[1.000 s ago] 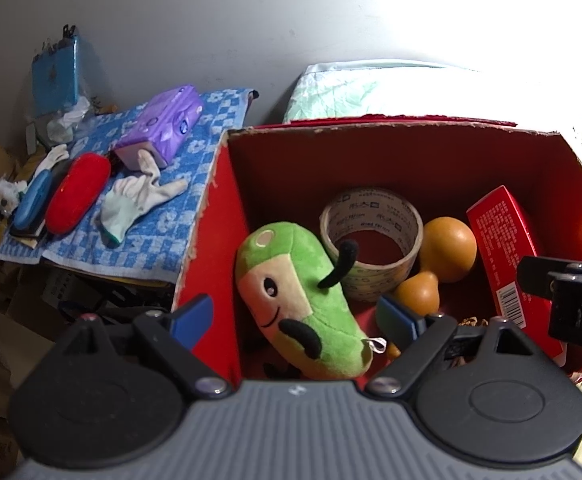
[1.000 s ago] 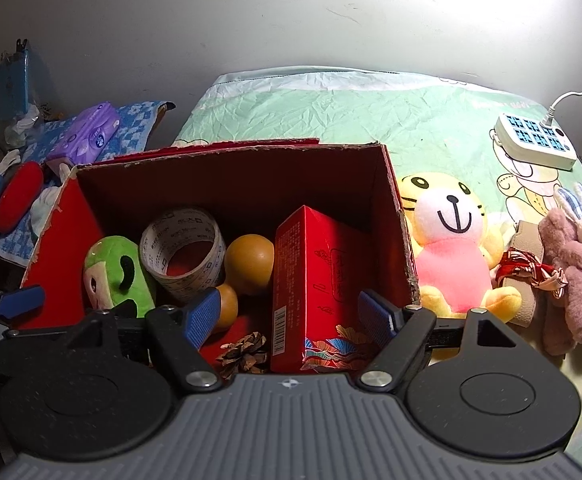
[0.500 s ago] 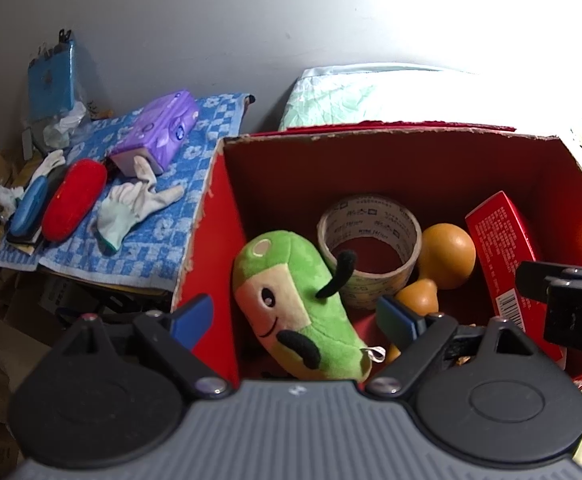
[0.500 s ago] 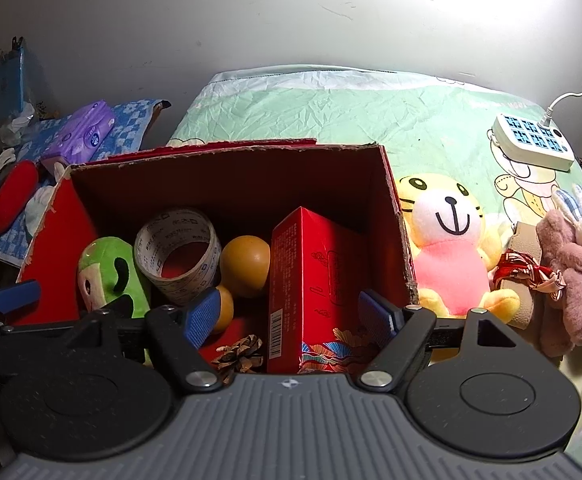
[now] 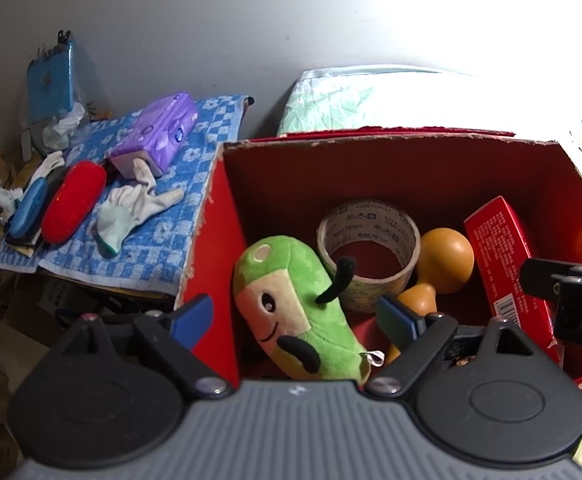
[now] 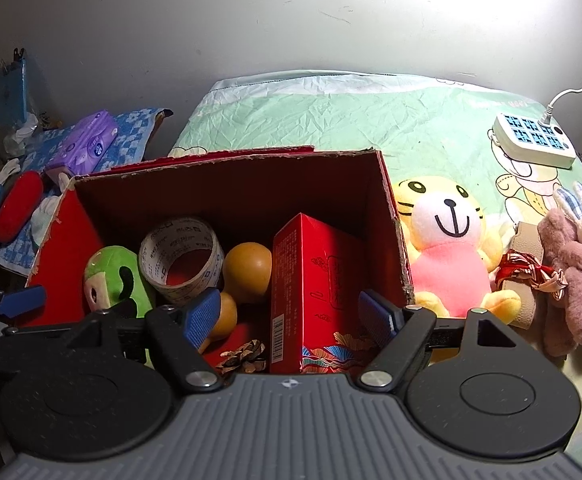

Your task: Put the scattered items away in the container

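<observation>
Your red cardboard box [image 6: 227,184] already holds a green plush toy with black antennae [image 5: 299,312], a roll of tan packing tape [image 5: 367,252], an orange wooden gourd [image 5: 443,264], a tall red printed carton [image 6: 315,292] and a small pine cone [image 6: 243,356]. Both your left gripper [image 5: 295,316] and right gripper [image 6: 287,312] hover over the box with fingers spread apart, holding nothing.

Still out on the green bedsheet [image 6: 331,120], just right of the box: a yellow tiger plush in pink [image 6: 447,248], a mauve-and-white rabbit plush [image 6: 575,264] and a red-ribboned trinket [image 6: 527,272] (its make is unclear). The box's right wall stands between your right gripper and them. A white power strip [image 6: 531,144] lies further back.
</observation>
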Demonstrator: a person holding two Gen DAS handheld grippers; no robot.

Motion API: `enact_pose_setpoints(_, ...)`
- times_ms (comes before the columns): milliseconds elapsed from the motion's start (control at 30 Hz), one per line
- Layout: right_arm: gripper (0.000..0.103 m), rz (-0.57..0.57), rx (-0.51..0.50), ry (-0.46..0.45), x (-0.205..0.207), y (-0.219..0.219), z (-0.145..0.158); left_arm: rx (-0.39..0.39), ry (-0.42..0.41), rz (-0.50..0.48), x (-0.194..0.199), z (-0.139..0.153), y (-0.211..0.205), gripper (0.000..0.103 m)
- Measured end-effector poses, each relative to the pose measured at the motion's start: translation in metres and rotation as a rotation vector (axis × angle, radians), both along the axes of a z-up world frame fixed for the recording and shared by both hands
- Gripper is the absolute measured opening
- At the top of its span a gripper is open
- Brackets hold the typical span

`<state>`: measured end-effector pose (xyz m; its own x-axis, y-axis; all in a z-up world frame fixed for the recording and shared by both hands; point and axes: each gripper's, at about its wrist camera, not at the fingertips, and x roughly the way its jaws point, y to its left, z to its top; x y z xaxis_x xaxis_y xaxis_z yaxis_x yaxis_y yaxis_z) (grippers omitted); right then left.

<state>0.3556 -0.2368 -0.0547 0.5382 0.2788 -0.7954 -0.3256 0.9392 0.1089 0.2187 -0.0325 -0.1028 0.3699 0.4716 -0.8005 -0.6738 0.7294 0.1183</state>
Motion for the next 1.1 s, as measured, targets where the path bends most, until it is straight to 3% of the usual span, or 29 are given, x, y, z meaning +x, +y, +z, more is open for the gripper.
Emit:
enact_pose_setpoints(333, 0.079, -0.004, 0.007, -0.006, -0.002, -0.002, 0.001, -0.039, -0.012, 0.0, -0.001, 0.001, 0.003, 0.088)
enact_pose_setpoints(1100, 0.078, 0.002, 0.025, -0.048, -0.015, -0.006, 0.014, -0.045, -0.055, -0.02, -0.004, 0.016, -0.004, 0.088)
